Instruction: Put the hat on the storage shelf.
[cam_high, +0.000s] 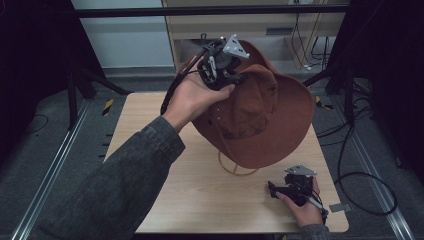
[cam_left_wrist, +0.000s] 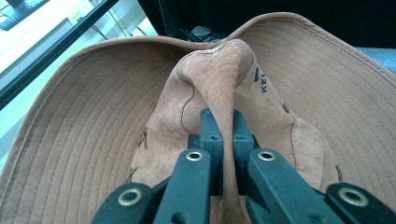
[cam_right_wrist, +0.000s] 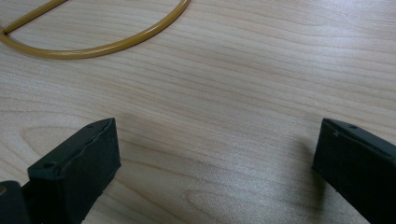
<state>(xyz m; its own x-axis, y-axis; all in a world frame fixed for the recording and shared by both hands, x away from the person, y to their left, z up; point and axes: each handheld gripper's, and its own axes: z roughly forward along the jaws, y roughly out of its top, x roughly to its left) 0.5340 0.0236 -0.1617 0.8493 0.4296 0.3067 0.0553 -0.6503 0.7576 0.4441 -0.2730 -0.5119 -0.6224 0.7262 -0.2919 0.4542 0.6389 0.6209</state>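
The wooden counter (cam_high: 210, 200) sits under a big brown floppy hat (cam_high: 265, 125) held up in the air. The left tool (cam_left_wrist: 223, 126) pinches its soft top. The right tool (cam_right_wrist: 215, 154) rests wide open near a yellow ring (cam_right_wrist: 116, 44).

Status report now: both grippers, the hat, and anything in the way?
Left gripper shut on hat crown, hat held above table. Right gripper open, low over the table. Yellow wire stand below hat, nothing blocking.
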